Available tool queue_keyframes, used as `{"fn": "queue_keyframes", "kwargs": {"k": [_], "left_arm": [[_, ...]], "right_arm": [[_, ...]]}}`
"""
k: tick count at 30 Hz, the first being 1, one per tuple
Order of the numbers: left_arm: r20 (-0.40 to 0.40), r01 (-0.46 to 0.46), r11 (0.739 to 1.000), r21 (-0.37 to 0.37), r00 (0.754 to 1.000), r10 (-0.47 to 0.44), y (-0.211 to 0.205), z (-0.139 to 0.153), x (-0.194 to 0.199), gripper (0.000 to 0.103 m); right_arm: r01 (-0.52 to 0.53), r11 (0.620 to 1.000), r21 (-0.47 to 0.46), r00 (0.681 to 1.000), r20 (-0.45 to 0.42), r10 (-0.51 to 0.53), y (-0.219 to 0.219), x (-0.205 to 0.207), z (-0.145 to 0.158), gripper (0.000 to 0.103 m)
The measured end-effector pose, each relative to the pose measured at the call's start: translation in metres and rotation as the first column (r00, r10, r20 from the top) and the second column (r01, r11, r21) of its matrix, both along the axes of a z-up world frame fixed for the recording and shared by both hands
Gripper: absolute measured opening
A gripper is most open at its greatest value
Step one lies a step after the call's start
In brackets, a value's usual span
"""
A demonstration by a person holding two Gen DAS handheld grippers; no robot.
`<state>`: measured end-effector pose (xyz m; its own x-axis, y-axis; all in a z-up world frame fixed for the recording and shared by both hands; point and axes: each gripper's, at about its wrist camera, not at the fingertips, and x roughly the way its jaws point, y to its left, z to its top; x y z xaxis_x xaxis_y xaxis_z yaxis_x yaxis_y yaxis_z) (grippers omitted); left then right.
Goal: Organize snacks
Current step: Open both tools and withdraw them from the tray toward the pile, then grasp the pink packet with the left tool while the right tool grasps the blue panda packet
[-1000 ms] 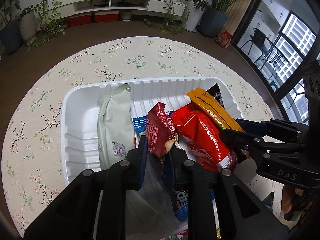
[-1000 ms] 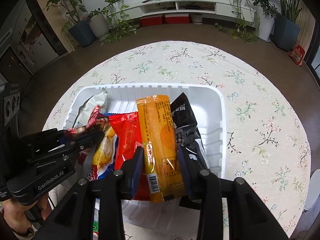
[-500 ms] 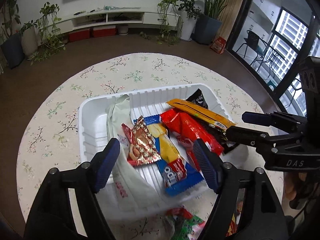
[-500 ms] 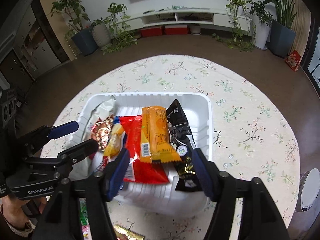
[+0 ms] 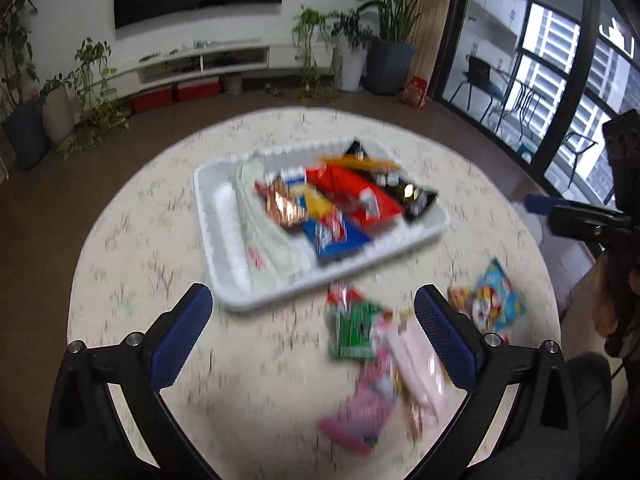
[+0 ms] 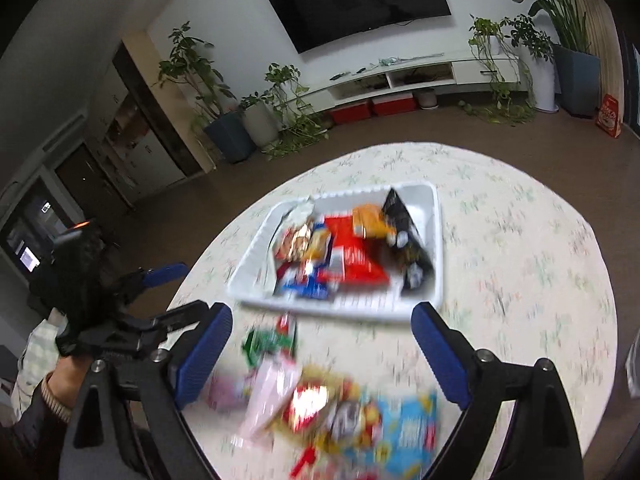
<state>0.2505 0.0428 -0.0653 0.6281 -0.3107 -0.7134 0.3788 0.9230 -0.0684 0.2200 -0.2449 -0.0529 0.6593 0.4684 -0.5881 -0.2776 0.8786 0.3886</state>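
Observation:
The white tray (image 5: 224, 220) on the round table holds several snack packets, among them a red one (image 5: 352, 196), a blue one (image 5: 336, 240), an orange one (image 6: 368, 220) and a black one (image 6: 404, 232). My left gripper (image 5: 310, 304) hangs short of the tray's near rim, jaws wide and still opening, nothing between them. My right gripper (image 6: 322, 316) is also back from the tray (image 6: 436, 240), jaws opening and empty. Loose packets lie below both: green (image 5: 354, 328), pink (image 5: 372, 400) and a blue cartoon one (image 6: 404, 428). Both views are motion-blurred.
A flowered cloth (image 5: 140, 240) covers the round table. A hand and sleeve (image 6: 52, 396) hold the left gripper at the left of the right wrist view. Potted plants, a TV bench (image 5: 200, 60) and windows stand beyond the table.
Both grippers let go of their packets, the dark red foil one and the orange one, which now lie in the tray. Both opened wide and drew back, bringing the loose snacks into view.

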Motion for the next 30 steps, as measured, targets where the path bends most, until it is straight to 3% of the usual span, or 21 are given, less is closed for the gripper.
{"fn": "queue_keyframes", "kwargs": {"k": [5, 9, 16, 21, 23, 25, 27, 30], "left_arm": [[-0.035, 0.015, 0.999, 0.038, 0.999, -0.013, 0.008, -0.022, -0.036, 0.102], [-0.030, 0.086, 0.987, 0.133, 0.996, -0.083, -0.003, -0.033, -0.055, 0.102], [-0.083, 0.198, 0.955, 0.223, 0.980, -0.183, -0.026, -0.047, -0.054, 0.102], [-0.119, 0.259, 0.927, 0.273, 0.965, -0.234, -0.036, -0.056, -0.050, 0.099], [-0.132, 0.272, 0.917, 0.293, 0.961, -0.243, -0.037, -0.059, -0.047, 0.095], [-0.162, 0.290, 0.913, 0.288, 0.954, -0.251, -0.037, -0.062, -0.040, 0.078], [-0.187, 0.313, 0.904, 0.291, 0.945, -0.267, -0.040, -0.066, -0.034, 0.071], [-0.222, 0.368, 0.875, 0.314, 0.925, -0.309, -0.049, -0.072, -0.031, 0.071]], "right_arm": [[0.048, 0.998, -0.031, 0.998, -0.033, -0.049, -0.013, -0.045, -0.019, 0.093], [0.045, 0.992, -0.118, 0.996, -0.068, -0.053, -0.012, -0.066, -0.030, 0.088], [-0.009, 0.971, -0.240, 0.999, -0.032, 0.001, -0.004, -0.089, -0.035, 0.087], [-0.030, 0.972, -0.234, 0.999, -0.046, 0.020, -0.002, -0.089, -0.039, 0.087], [-0.031, 0.971, -0.235, 0.999, -0.050, 0.020, 0.000, -0.088, -0.043, 0.087], [-0.035, 0.971, -0.237, 0.998, -0.055, 0.023, 0.001, -0.087, -0.044, 0.087], [-0.038, 0.971, -0.238, 0.998, -0.058, 0.025, 0.002, -0.086, -0.046, 0.087], [-0.042, 0.969, -0.245, 0.998, -0.065, 0.027, 0.004, -0.084, -0.049, 0.087]]}}
